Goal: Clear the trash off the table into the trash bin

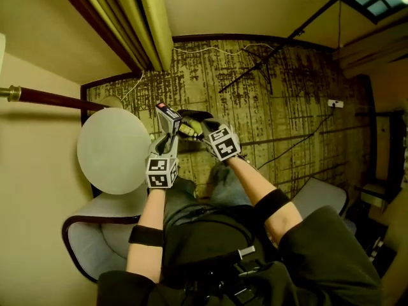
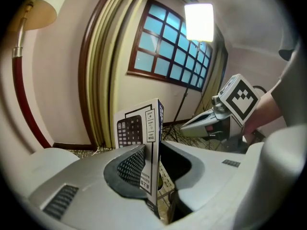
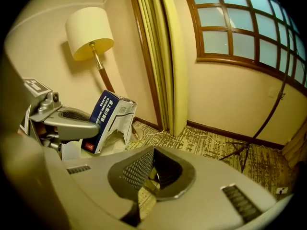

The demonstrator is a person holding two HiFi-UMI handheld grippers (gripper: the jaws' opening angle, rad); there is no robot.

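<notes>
Left tongs (image 2: 153,178): clamped on the calculator box (image 2: 141,128), pads pressing its broad faces.
Calculator box: upright between the left tongs' jaws, sticking out well past their tips, its lower end torn open; held in the air.
Right tongs (image 3: 151,176): jaws closed together; I can make out nothing in them. Their tips sit just beside the box, to the right of the left tongs.
Round tabletop (image 1: 113,150): left of the left tongs, near them.
Carpet (image 1: 287,94): ahead of and below both tongs.
</notes>
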